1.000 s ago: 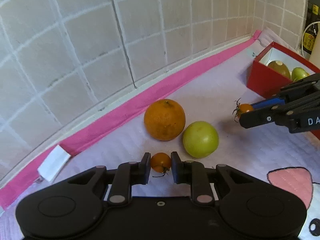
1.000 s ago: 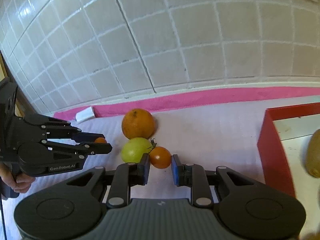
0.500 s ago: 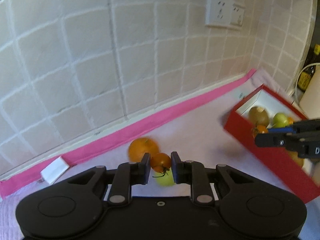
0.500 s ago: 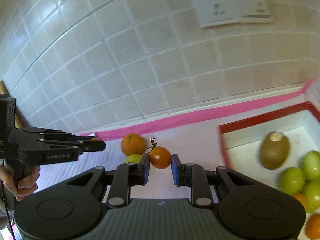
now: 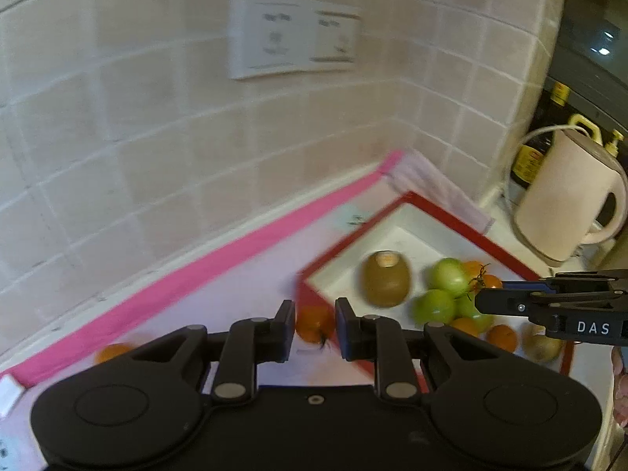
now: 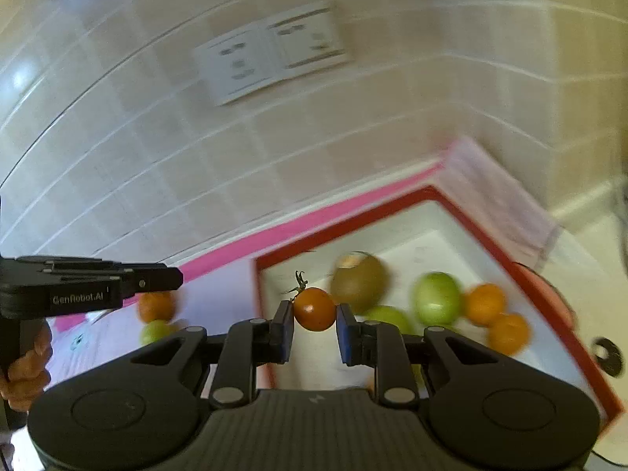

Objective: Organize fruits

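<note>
My left gripper (image 5: 314,327) is shut on a small orange tomato (image 5: 313,324), held in the air just left of the red box (image 5: 439,206). My right gripper (image 6: 314,327) is shut on another small orange tomato (image 6: 314,309) with a green stem, held above the red box (image 6: 431,192). Inside the box lie a kiwi (image 5: 386,282), green fruits (image 5: 447,276) and small oranges (image 5: 500,337). An orange (image 6: 156,306) and a green fruit (image 6: 156,331) remain on the mat, left of the box. The right gripper shows in the left wrist view (image 5: 481,301), over the box.
A white kettle (image 5: 569,200) and bottles (image 5: 530,157) stand right of the box. A tiled wall with a socket plate (image 5: 292,35) runs behind. A pink-edged mat (image 5: 219,259) covers the counter. A small white object (image 5: 8,390) lies at the far left.
Both grippers have risen and swung right with their tomatoes, from the loose orange and green fruit to the red box. The right one is now over the box.
</note>
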Action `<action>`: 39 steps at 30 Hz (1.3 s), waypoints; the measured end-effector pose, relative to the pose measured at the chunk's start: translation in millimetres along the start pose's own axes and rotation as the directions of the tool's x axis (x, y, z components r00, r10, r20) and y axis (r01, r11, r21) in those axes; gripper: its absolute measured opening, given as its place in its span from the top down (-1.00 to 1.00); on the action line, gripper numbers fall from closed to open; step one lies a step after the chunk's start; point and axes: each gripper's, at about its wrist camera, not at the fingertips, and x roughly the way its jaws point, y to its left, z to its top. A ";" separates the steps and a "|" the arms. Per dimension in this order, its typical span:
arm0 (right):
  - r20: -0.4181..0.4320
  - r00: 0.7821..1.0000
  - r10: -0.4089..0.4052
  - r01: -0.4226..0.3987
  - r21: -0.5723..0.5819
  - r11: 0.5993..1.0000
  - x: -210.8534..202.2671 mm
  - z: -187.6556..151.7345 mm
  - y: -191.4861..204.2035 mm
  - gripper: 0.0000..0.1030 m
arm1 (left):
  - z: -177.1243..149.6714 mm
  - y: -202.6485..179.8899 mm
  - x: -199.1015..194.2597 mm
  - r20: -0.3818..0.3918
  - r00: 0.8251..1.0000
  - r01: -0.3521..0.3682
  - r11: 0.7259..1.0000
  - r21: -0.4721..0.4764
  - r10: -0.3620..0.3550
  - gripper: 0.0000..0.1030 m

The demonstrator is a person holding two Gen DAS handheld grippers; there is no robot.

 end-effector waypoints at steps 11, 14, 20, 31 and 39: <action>-0.039 0.992 -0.118 0.123 0.169 0.978 -8.9 -15.5 -81.6 0.52 | 4.2 -65.9 60.9 -0.102 0.993 0.066 0.996 0.063 -0.059 0.51; -0.039 0.993 -0.112 0.117 0.208 0.971 -12.4 -21.1 -93.9 0.52 | 0.6 -63.9 64.2 -0.102 0.994 0.038 0.997 0.063 -0.031 0.48; -0.030 0.994 -0.105 0.109 0.232 0.967 -18.5 -23.7 -100.3 0.52 | -22.7 -22.6 45.8 -0.112 0.991 -0.074 0.997 0.032 0.077 -0.63; -0.033 0.999 -0.041 0.047 0.197 0.979 -9.1 -23.3 -61.0 0.52 | -49.1 -9.5 47.3 -0.218 0.942 -0.229 0.964 0.136 0.255 -0.68; -0.016 0.999 -0.031 0.033 0.189 0.981 -9.2 -23.5 -51.1 0.52 | -51.4 -16.5 82.1 -0.222 0.962 -0.123 0.978 0.170 0.160 -0.68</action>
